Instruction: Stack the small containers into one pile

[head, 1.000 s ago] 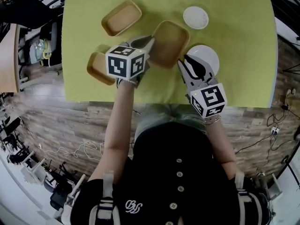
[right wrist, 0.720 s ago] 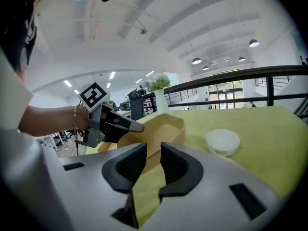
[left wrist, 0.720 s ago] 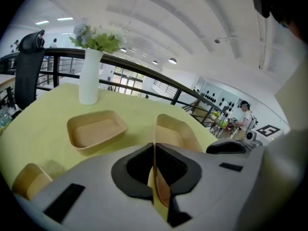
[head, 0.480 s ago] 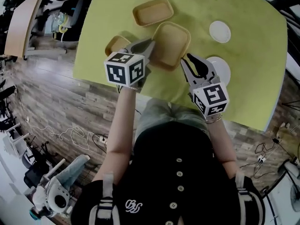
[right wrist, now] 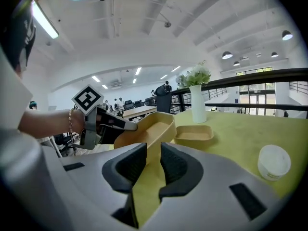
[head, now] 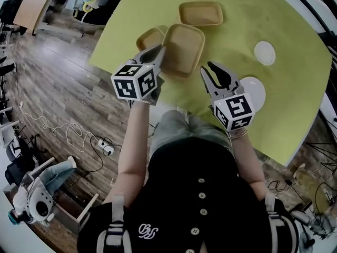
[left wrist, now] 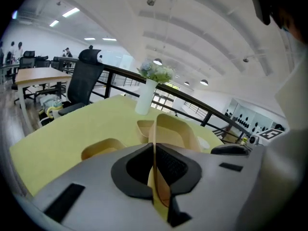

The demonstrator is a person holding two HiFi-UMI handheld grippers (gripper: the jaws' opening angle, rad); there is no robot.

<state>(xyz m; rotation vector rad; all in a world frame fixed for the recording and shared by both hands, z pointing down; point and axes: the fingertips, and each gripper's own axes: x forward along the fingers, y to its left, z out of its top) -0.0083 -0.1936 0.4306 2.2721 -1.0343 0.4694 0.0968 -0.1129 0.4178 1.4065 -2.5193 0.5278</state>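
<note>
1. Since a second ago, the left hand-held gripper has carried the tan container across the tabletop. It now sits right beside the smaller container near the edge and overlaps it from above.
2. The left hand-held gripper is clamped on one thin side wall of that container, with the wall pinched between its pads. The right hand-held gripper hangs beside it with its jaws apart and nothing between them.
3. The container looks light and thin-walled. It seems stiff enough, since it keeps its shape when held by a single wall.
4. The smooth rim could slip or flex under a pinch, so I'd judge a hold at the middle of a side wall, as now, to be the steadiest.
5. A third container sits farther back, well apart from two round white lids.
6. From above, the marker cube covers the left jaws.
7. I cannot tell whether the held container touches the small one or hangs just over it.
8. The held one looks the larger of the two, so it may not nest inside.
</note>
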